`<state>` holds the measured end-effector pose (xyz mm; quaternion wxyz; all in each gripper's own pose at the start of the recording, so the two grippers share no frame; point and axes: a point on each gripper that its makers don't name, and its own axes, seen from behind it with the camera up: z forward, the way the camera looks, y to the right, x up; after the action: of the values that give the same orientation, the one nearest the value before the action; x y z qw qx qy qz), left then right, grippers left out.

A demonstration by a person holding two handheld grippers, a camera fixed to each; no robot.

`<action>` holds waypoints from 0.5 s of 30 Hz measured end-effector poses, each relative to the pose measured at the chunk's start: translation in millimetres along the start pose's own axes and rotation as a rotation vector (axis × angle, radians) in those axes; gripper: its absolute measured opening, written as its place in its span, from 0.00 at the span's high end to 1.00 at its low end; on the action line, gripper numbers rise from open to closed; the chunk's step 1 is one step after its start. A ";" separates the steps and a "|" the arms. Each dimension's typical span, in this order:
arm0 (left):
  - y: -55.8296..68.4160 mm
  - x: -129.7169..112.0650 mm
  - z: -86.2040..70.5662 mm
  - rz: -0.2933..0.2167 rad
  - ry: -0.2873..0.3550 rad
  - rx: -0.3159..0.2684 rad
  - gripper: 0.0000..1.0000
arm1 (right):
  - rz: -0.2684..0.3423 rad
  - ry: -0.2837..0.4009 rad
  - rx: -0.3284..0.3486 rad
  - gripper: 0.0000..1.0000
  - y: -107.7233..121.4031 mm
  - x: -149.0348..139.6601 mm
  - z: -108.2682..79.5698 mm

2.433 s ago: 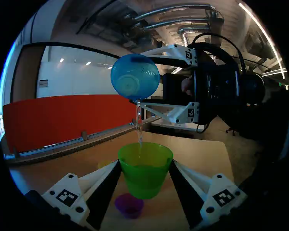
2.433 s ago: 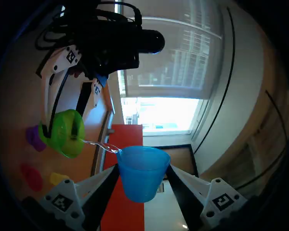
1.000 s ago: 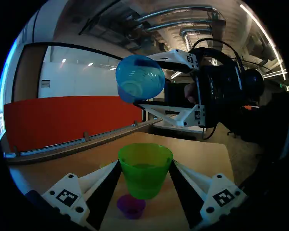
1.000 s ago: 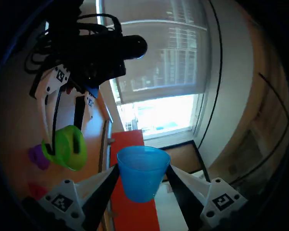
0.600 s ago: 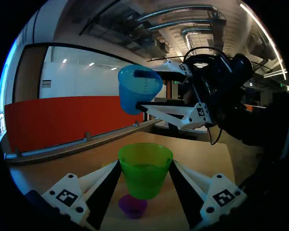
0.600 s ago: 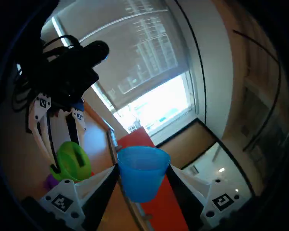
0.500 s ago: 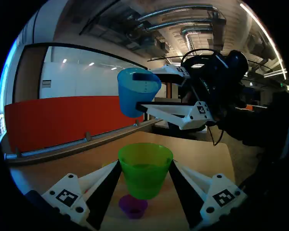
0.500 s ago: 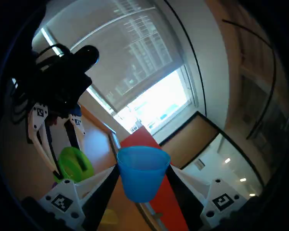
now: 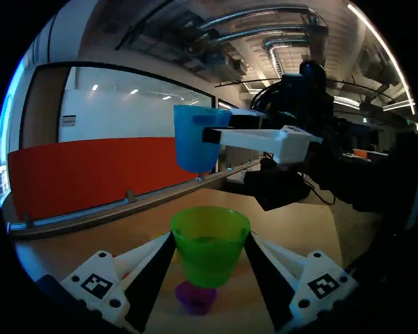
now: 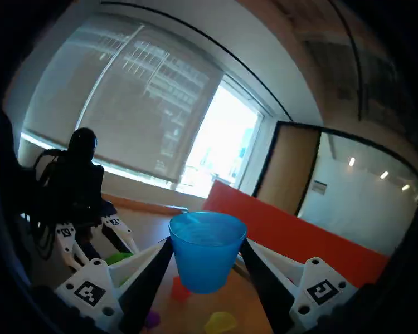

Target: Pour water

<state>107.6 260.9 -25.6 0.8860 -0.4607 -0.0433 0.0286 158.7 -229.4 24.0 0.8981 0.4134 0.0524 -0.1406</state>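
Green cup [image 9: 210,245]: upright, clamped between left gripper [image 9: 209,239] fingers, above table [image 9: 298,222]; purple cup [image 9: 195,298] at its 6 o'clock.
Blue cup [image 10: 207,257]: upright, clamped between right gripper [image 10: 207,245] fingers, raised at green cup's 12 o'clock, apart from it.
Red cup [image 10: 180,289], yellow cup [image 10: 220,322]: on table, at blue cup's 7 and 6 o'clock.

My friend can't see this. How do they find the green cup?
Start at the wooden table in front of the long red wall. Just above it, the left gripper holds the green cup between its fingers. It is bigger than the little purple cup beneath it and lower than the blue cup.
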 end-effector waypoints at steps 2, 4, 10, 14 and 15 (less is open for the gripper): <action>-0.9 0.5 -0.9 0.001 -0.001 0.002 0.15 | 0.071 0.002 0.006 0.11 -0.7 0.0 1.3; -1.5 0.9 -1.8 0.002 -0.001 0.004 0.15 | 0.136 0.002 0.018 0.11 -2.0 -0.5 1.9; -5.1 -0.8 -4.5 0.003 -0.007 0.014 0.15 | 0.295 -0.003 0.043 0.11 -2.6 -3.4 2.0; -9.5 -3.8 -7.4 0.007 -0.018 0.025 0.15 | 0.333 -0.008 0.048 0.11 -1.7 -6.3 -0.4; -10.8 -4.6 -8.3 0.008 -0.021 0.028 0.15 | 0.333 -0.011 0.047 0.11 -1.5 -7.6 -1.1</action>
<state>104.0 247.5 -21.8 0.8918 -0.4481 -0.0502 0.0374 151.0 -227.9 23.7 0.8993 0.4366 -0.0253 0.0068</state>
